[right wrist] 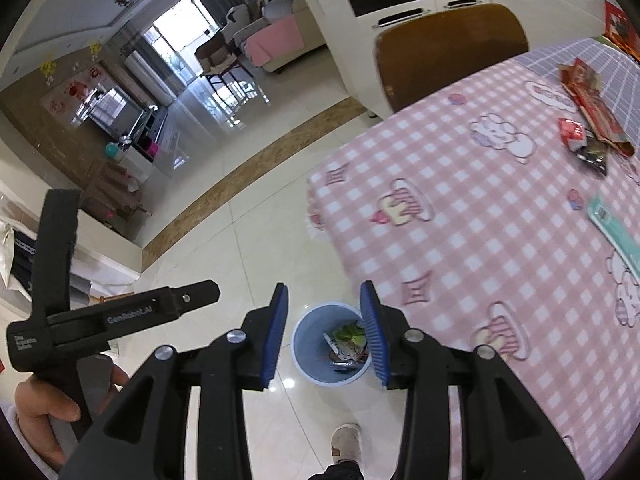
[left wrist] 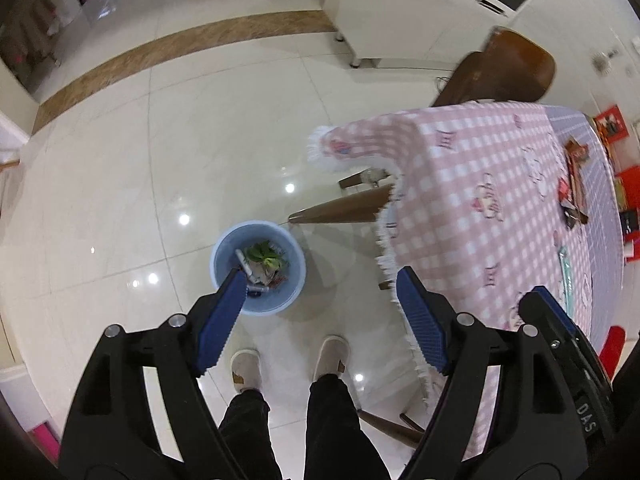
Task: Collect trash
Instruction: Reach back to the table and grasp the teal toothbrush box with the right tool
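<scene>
Both the left gripper (left wrist: 320,312) and right gripper (right wrist: 324,334) stood spread and empty above the blue bin (left wrist: 294,248). The remaining wrappers (right wrist: 592,128) lay on the table (right wrist: 460,208) at 2 o'clock; they looked light, crinkly, slippery, best pinched at an edge.

Bin (left wrist: 259,268) sits on the floor (left wrist: 160,168), trash (left wrist: 264,266) inside it. Surface (left wrist: 480,200) is off at its 3 o'clock, chair (left wrist: 508,68) behind that at 1. Wrappers (left wrist: 576,188) lie on the surface's far right side.
</scene>
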A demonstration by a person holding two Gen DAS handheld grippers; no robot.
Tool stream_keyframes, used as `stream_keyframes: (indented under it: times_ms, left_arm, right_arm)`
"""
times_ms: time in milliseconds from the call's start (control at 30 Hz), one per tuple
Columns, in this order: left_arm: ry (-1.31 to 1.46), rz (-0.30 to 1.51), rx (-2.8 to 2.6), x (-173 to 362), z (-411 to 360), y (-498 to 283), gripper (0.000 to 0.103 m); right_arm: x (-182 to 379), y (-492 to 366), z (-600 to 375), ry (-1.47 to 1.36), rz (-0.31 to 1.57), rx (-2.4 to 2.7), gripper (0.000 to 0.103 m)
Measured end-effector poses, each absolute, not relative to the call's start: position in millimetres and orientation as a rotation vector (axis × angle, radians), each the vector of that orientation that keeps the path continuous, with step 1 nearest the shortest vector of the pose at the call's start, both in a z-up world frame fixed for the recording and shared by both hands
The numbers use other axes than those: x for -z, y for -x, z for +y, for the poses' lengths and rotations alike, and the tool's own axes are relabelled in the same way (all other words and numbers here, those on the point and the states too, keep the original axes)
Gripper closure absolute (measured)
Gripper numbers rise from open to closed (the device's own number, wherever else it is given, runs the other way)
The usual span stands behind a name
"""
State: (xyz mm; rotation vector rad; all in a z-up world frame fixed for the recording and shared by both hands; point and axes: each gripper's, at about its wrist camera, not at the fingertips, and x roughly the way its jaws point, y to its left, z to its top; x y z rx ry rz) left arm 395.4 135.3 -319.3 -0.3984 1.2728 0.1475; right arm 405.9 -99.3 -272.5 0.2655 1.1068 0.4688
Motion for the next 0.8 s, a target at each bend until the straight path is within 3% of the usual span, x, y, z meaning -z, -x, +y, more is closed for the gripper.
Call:
stream_keyframes:
  times_ms: [400, 800]
  left_arm:
    - [0.254, 1.236, 0.07, 298, 6, -444, 0.027]
    - [0.164, 1.273, 0.199, 314, -96, -481, 0.027]
  right_arm:
    - [288, -430, -231, -0.294, 1.077, -0.236, 0.066]
    - [336, -463, -331, -0.117, 1.101, -0.145, 0.049]
